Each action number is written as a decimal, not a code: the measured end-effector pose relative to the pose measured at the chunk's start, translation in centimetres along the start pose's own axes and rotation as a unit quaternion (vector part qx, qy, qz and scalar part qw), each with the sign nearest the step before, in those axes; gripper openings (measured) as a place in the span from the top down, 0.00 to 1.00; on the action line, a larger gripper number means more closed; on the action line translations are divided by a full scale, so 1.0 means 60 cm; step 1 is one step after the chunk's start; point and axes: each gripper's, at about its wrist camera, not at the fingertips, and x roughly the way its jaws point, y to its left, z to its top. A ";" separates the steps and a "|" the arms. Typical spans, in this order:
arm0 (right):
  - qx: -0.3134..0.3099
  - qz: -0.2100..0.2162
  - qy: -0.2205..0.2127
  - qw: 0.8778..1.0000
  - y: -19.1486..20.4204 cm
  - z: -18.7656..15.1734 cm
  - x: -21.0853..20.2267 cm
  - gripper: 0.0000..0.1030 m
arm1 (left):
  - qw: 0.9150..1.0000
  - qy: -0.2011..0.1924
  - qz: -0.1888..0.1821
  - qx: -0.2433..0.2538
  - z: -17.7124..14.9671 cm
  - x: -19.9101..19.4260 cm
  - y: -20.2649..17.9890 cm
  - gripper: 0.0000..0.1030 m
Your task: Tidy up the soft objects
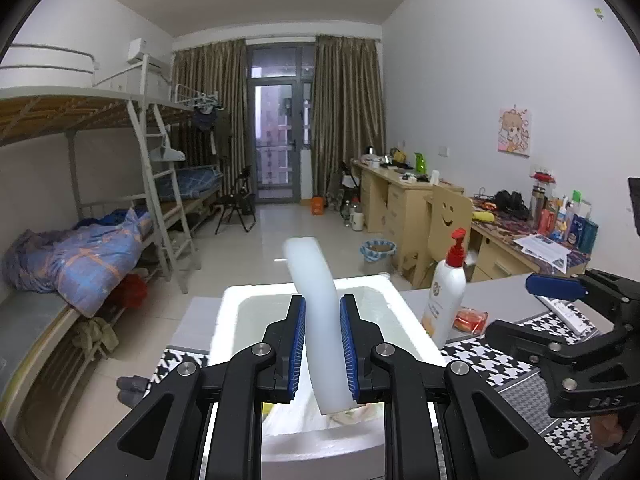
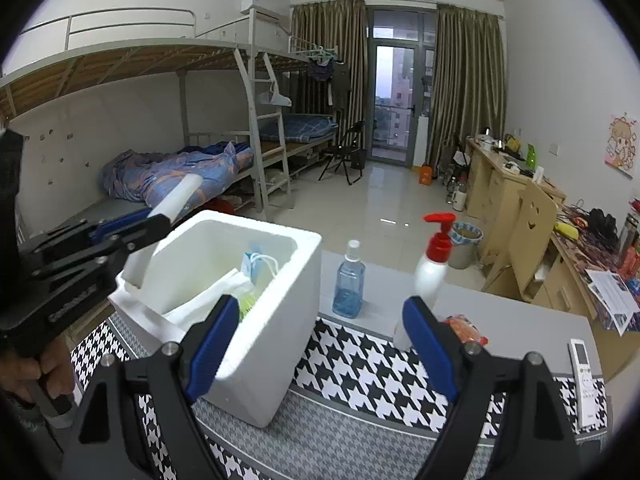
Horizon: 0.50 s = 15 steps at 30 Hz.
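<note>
My left gripper (image 1: 322, 346) is clamping a white foam tube (image 1: 316, 312), holding it above the near edge of the white foam box (image 2: 248, 320). My right gripper (image 2: 320, 350) is standing wide open and empty, to the right of the box. The tube is sticking out long past the pads, so I am risking it catching the rim or springing out if released too high. The box is already holding a white bag (image 2: 200, 300) and a small blue-and-white packet (image 2: 256, 264).
</note>
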 end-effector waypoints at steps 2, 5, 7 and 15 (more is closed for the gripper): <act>0.002 -0.004 -0.002 1.000 -0.003 -0.003 -0.005 0.16 | 1.000 0.003 -0.005 0.002 0.000 0.005 -0.005 0.80; 0.010 -0.005 -0.002 1.000 -0.007 -0.006 -0.012 0.16 | 1.000 0.007 -0.011 0.003 -0.001 0.011 -0.009 0.73; 0.013 -0.007 -0.004 1.000 -0.008 -0.010 -0.018 0.16 | 1.000 0.012 -0.008 0.006 -0.003 0.016 -0.011 0.64; 0.020 -0.002 -0.010 1.000 -0.008 -0.019 -0.037 0.16 | 1.000 -0.006 0.008 -0.003 -0.006 -0.008 -0.007 0.12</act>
